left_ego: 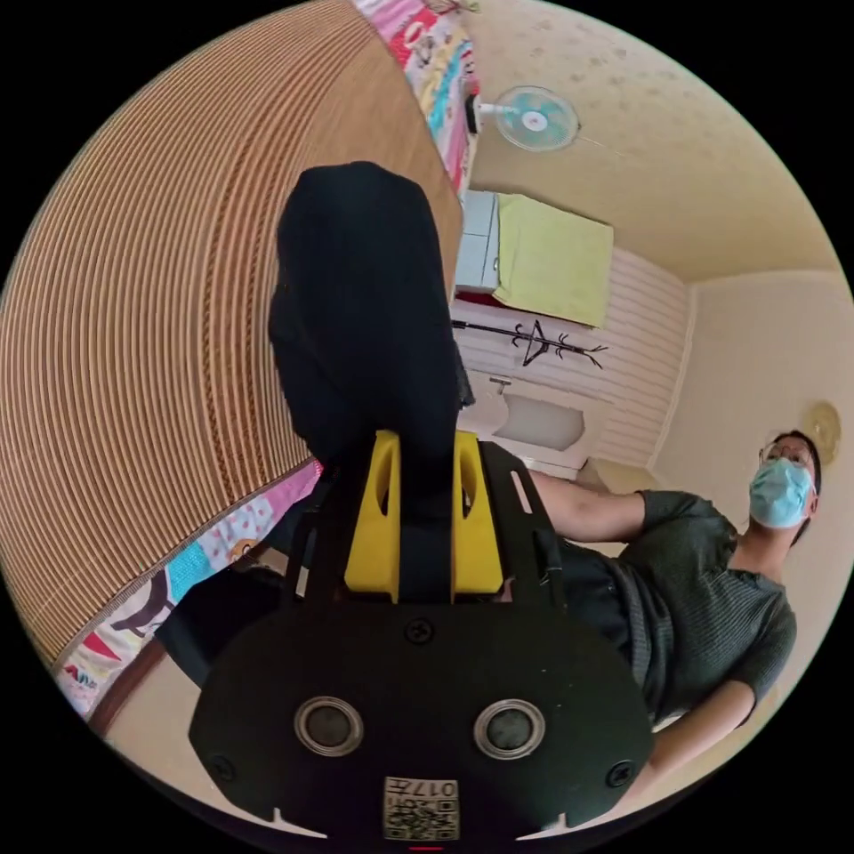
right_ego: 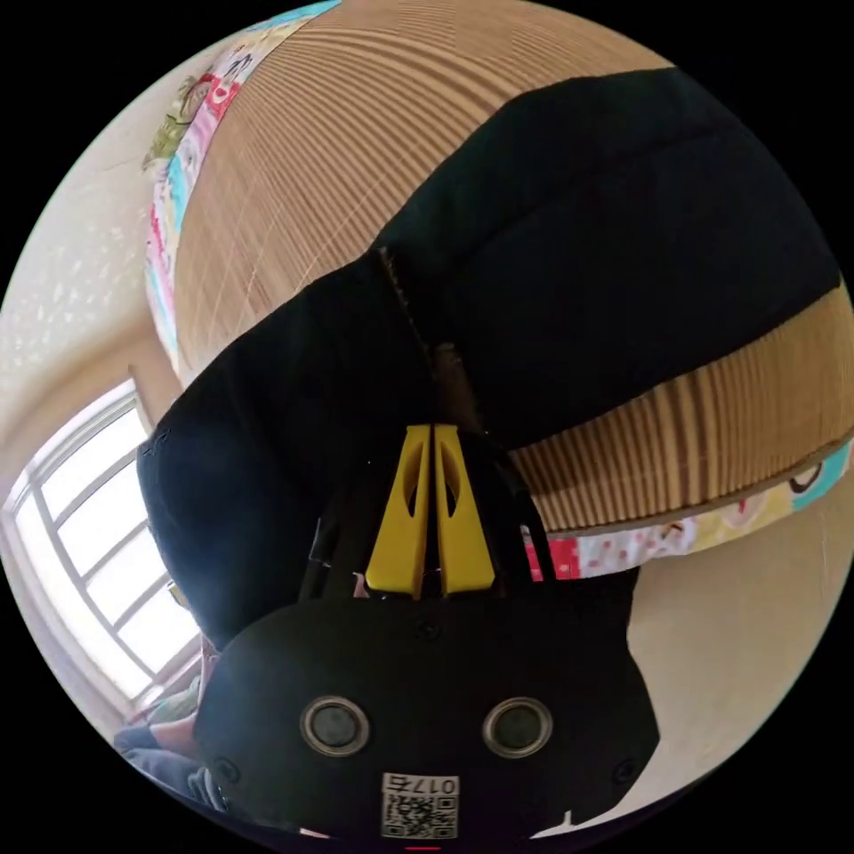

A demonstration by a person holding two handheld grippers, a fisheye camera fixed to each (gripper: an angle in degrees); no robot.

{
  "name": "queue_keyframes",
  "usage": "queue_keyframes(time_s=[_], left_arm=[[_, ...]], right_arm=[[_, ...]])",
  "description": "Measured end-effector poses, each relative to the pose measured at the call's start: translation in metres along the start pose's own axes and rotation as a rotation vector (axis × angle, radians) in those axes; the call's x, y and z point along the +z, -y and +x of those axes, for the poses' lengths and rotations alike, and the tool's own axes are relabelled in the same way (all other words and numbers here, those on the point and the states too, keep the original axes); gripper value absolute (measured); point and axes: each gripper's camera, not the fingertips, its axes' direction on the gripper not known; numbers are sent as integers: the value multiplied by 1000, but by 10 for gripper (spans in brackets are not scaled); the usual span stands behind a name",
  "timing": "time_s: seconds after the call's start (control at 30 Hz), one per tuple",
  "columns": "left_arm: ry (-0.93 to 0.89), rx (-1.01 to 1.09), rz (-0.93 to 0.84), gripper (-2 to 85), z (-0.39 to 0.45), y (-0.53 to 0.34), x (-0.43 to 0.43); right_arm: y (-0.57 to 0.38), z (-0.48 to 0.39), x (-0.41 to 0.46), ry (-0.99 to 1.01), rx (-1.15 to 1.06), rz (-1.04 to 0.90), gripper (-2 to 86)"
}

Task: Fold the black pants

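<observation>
Black pants (right_ego: 578,222) drape soft over ribbed bamboo mat (left_ego: 133,311)

Woven bamboo mat (left_ego: 151,356) covering the bed, tan with fine ribbed stripes, spreading from 12 o'clock round to 8 o'clock in the left gripper view. Patchwork sheet (left_ego: 191,556) in pink, blue and white beneath it, showing as a border along the mat's edge at 7 o'clock and again at 12 o'clock. Black pants (right_ego: 587,258) lying directly on the mat at 1 to 3 o'clock in the right gripper view, one part lifted off it.
</observation>
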Motion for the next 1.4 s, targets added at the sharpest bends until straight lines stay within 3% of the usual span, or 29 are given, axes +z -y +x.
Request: queue_keyframes(time_s=[0.13, 0.23, 0.3, 0.47, 0.53, 0.63, 0.7, 0.77, 0.9, 1.0, 1.07, 1.13, 1.2, 1.27, 1.4], left_arm=[[122, 94, -13, 86, 77, 12, -8], [274, 157, -59, 84, 115, 41, 20], [366, 190, -174, 80, 114, 73, 73], [106, 217, -190, 22, 95, 117, 112], [199, 200, -100, 22, 91, 120, 89], [580, 98, 51, 68, 71, 118, 33], [799, -67, 175, 146, 35, 115, -19], [777, -209, 161, 171, -9, 119, -46], [423, -428, 79, 149, -100, 121, -54], [450, -475, 25, 136, -95, 121, -41], [490, -420, -151, 133, -80, 130, -18], [364, -331, -367, 116, -69, 137, 11], [134, -132, -629, 21, -39, 138, 41], [211, 1, -656, 50, -10, 141, 34], [543, 172, -374, 106, 25, 168, -35]], right_arm=[[-7, -16, 54, 331, -102, -217, 3], [-8, -27, 66, 401, -144, -308, 3], [-8, -17, 51, 328, -119, -284, 3], [-27, 86, -26, 225, 142, -126, 5], [-60, 151, -66, 291, 314, -12, 6], [-99, 195, -95, 451, 338, 99, 10], [-117, 202, -99, 539, 291, 120, 15], [-129, 196, -93, 645, 201, 115, 23], [-141, 162, -55, 831, 130, 79, 86], [-124, 137, -45, 948, 119, 145, 107], [-109, 129, -62, 919, 130, 252, 108], [-92, 113, -94, 796, 72, 327, 130], [-92, 96, -122, 726, -29, 402, 144], [-105, 83, -148, 652, -142, 467, 152], [-147, 83, -166, 373, -175, 468, 172]])
